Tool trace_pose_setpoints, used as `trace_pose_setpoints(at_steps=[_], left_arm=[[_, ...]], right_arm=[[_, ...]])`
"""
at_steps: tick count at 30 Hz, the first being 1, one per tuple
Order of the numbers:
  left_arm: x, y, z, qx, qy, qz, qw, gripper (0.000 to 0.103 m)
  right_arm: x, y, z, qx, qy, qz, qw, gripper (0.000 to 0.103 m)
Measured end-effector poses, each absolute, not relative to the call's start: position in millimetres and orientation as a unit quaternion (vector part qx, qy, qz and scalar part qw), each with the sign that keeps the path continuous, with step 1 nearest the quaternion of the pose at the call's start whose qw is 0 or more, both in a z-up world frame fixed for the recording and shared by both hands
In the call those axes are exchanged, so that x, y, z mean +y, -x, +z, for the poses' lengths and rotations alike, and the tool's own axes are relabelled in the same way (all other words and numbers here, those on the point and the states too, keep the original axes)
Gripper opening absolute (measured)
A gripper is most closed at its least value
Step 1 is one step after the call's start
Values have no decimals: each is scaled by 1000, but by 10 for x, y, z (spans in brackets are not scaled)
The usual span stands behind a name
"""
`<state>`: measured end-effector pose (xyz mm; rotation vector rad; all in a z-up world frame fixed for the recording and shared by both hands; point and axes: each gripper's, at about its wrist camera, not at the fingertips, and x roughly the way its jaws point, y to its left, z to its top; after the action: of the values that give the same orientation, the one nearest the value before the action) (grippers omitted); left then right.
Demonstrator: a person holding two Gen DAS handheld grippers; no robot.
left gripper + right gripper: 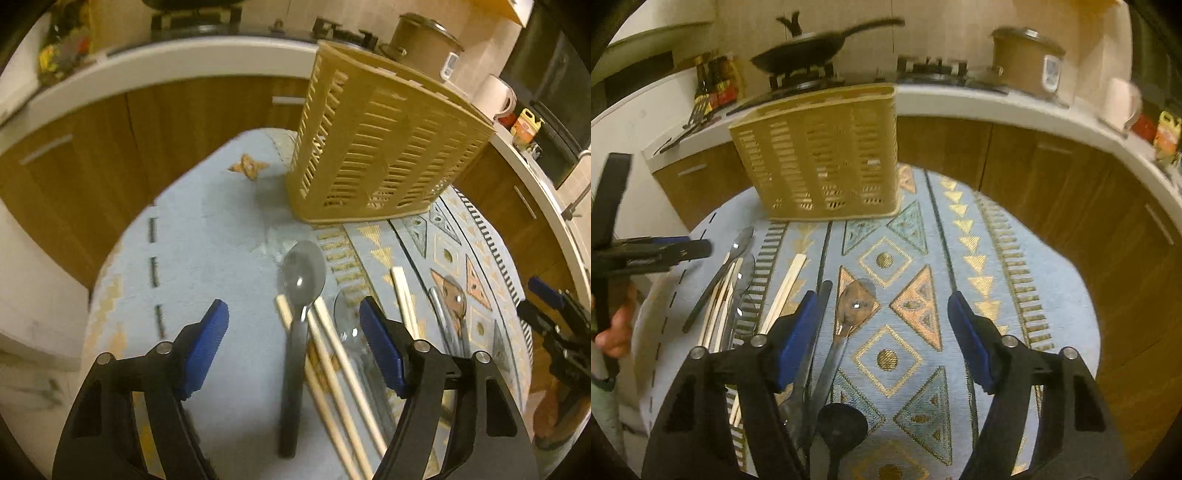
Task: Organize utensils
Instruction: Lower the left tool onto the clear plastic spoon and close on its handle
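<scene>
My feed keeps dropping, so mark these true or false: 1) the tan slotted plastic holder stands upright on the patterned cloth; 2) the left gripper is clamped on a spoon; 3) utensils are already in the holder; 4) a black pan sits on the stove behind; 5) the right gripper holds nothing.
1) True: the tan slotted plastic holder stands upright on the blue patterned cloth.
2) False: the left gripper is open; the black-handled metal spoon lies on the cloth between its jaws, not pinched.
3) False: no utensils show in the holder; spoons and the pale wooden chopsticks lie on the cloth.
4) True: the black pan.
5) True: the right gripper is open and holds nothing.
</scene>
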<state>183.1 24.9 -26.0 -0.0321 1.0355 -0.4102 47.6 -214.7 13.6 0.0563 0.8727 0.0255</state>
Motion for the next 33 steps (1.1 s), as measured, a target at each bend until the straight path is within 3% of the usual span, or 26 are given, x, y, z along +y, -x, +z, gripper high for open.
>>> trace_pose_setpoints(at_steps=[4,12,16,17,27,33], left_arm=[[81,-2041,-315,512,-8,-193,837,68],[-73,-2346,-454,558,-25,-192,807,54],[-125,-2389,-522,563,-45,-187,804,42],[-142,-2398,-521,561,-52,-187,805,40],[-344,-2444,-561,564,-69,-193,800,43],[-437,-2439,-572,563,-82,-186,801,43]], right_arm=[[-2202,-705,77,472,-43,29,880,63],[-2157,-993,-112,552,-70,55,829,57],[-2081,-1041,-254,591,-59,55,803,37],[-2065,-1053,-293,600,-56,51,796,37],[-1787,-1176,-403,641,-34,21,766,35],[-1554,-1317,-410,637,1,-2,771,26]])
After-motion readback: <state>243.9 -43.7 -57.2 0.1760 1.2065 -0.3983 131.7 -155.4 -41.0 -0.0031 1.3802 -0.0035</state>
